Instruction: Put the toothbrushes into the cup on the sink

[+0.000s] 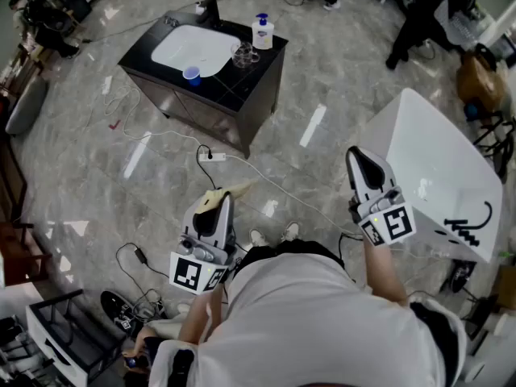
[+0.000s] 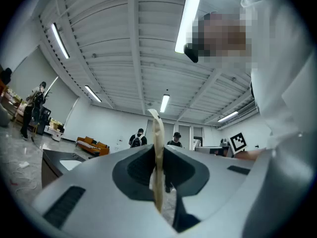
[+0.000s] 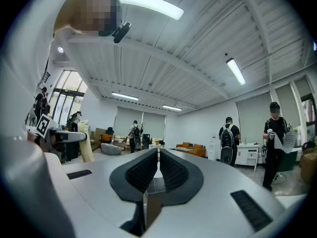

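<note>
I stand on a grey marble floor (image 1: 322,71), well apart from the sink. My left tongs (image 1: 219,204) are pinched narrow on a pale, flat strip (image 2: 158,148) that stands upright between the pads and pokes out past the tips. I judge it to be a toothbrush seen edge-on, gripped low so its length is free to drop into a cup. My right tongs (image 3: 158,167) are pressed together with nothing between them, held level as a spare. Ahead, the black surface (image 1: 242,83) carries a white basin (image 1: 193,47), a blue cup (image 1: 192,74) at its near edge, a clear glass (image 1: 243,54) beside the basin and a soap bottle (image 1: 262,32) at the far right corner
</note>
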`<act>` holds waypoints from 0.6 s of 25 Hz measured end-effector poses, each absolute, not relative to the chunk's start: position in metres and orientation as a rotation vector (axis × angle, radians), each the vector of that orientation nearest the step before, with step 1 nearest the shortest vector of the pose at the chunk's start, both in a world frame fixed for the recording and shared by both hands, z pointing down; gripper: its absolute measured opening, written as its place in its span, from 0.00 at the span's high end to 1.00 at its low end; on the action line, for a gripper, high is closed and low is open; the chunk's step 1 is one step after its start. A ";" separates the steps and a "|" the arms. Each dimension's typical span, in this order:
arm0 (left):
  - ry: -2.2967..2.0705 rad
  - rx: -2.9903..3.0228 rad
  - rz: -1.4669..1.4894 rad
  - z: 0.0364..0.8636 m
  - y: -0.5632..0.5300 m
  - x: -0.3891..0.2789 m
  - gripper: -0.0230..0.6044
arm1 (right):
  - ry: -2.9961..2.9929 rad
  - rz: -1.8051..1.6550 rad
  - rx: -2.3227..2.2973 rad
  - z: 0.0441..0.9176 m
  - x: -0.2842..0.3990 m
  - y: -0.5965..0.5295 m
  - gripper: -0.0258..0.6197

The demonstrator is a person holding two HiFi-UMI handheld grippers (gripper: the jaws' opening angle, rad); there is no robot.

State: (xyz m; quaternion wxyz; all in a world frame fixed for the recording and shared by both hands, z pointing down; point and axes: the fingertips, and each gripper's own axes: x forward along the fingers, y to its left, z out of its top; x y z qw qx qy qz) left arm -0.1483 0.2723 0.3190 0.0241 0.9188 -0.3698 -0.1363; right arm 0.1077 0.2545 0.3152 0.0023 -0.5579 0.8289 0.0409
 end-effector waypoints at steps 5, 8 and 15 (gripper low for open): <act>-1.159 2.849 -0.388 0.323 0.272 -0.130 0.89 | 2.621 0.104 -1.709 0.320 0.117 0.250 0.90; -1.176 2.842 -0.399 0.320 0.267 -0.121 0.89 | 2.627 0.114 -1.684 0.317 0.123 0.241 0.90; -1.227 2.823 -0.398 0.316 0.257 -0.109 0.89 | 2.599 0.126 -1.614 0.308 0.139 0.230 0.90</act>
